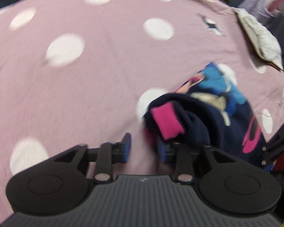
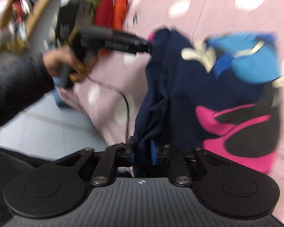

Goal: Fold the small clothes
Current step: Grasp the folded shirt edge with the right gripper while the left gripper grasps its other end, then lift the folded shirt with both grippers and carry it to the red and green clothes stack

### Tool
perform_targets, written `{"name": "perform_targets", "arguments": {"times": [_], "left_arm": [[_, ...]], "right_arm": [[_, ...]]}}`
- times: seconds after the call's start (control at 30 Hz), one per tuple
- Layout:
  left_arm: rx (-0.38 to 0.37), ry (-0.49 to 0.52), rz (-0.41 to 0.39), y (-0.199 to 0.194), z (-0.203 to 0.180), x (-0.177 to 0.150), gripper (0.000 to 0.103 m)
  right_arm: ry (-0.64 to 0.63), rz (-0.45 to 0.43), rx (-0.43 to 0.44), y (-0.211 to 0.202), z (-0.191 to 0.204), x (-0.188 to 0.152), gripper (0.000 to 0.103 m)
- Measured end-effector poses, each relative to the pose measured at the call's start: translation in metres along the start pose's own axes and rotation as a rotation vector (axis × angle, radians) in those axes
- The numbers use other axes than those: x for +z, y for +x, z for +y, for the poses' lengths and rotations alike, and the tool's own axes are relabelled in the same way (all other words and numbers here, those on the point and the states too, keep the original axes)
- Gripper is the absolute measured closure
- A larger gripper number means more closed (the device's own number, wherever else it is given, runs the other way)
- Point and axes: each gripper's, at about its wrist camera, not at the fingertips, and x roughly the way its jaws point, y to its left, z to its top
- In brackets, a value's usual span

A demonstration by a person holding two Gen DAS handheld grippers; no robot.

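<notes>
A: In the left wrist view the left gripper (image 1: pixel 143 147) sits low centre, jaws apart over bare pink spotted sheet (image 1: pixel 85 87); the navy garment (image 1: pixel 208 117) lies bunched to its right, its pink cuff (image 1: pixel 167 121) just beside the right finger.

B: Pinching it?

A: Not that I can see. In the right wrist view the right gripper (image 2: pixel 143 153) is pinching a navy fold at lower centre.

B: Risk?

A: I judge that a one-sided hold could drag the bunch crooked or off the edge at lower left.

B: Unclear?

A: Motion blur; the print is unreadable, and the far clutter at upper left too.
</notes>
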Motion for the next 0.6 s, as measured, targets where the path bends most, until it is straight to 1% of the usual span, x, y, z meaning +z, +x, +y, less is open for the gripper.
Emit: {"name": "perform_targets", "arguments": {"times": [0.03,0.07,0.1,0.13,0.17,0.2,0.27,0.3,0.33,0.4,0.5,0.53,0.6], "left_arm": [[0.015,-0.045,-0.001,0.001,0.006,-0.008,0.055],[0.012,-0.087,-0.009,-0.001,0.012,-0.015,0.054],[-0.007,-0.127,-0.027,-0.007,0.016,-0.021,0.052],[-0.037,-0.166,-0.052,-0.014,0.018,-0.025,0.047],[-0.060,-0.202,-0.073,-0.021,0.019,-0.029,0.043],[-0.077,-0.235,-0.094,-0.031,0.017,-0.033,0.037],[-0.129,-0.284,-0.142,-0.045,0.011,-0.040,0.028],[-0.148,-0.304,-0.161,-0.051,0.005,-0.042,0.016],[-0.154,-0.320,-0.173,-0.053,-0.002,-0.045,0.008],[-0.180,-0.332,-0.171,-0.046,-0.018,-0.049,0.008],[-0.219,-0.351,-0.096,-0.023,-0.038,-0.060,0.008],[-0.232,-0.355,-0.066,-0.014,-0.045,-0.065,0.008],[-0.245,-0.344,-0.010,0.000,-0.058,-0.078,0.008]], "right_arm": [[-0.021,0.036,0.012,0.011,0.004,-0.001,0.053],[-0.043,0.067,0.028,0.017,0.008,0.000,0.051],[-0.062,0.086,0.037,0.019,0.013,0.001,0.042],[-0.084,0.079,0.033,0.016,0.016,0.001,0.040],[-0.107,0.053,0.022,0.008,0.020,0.002,0.040],[-0.120,0.015,0.014,-0.005,0.024,0.003,0.039],[-0.094,-0.078,0.024,-0.041,0.016,0.002,0.023],[-0.066,-0.121,0.021,-0.059,0.009,0.002,0.005],[-0.038,-0.163,0.002,-0.077,0.000,-0.001,0.000],[0.018,-0.226,-0.066,-0.107,-0.024,-0.008,0.000],[0.154,-0.277,-0.163,-0.131,-0.069,-0.019,0.000],[0.202,-0.302,-0.183,-0.136,-0.084,-0.021,0.002],[0.290,-0.343,-0.173,-0.139,-0.107,-0.021,0.006]]}}
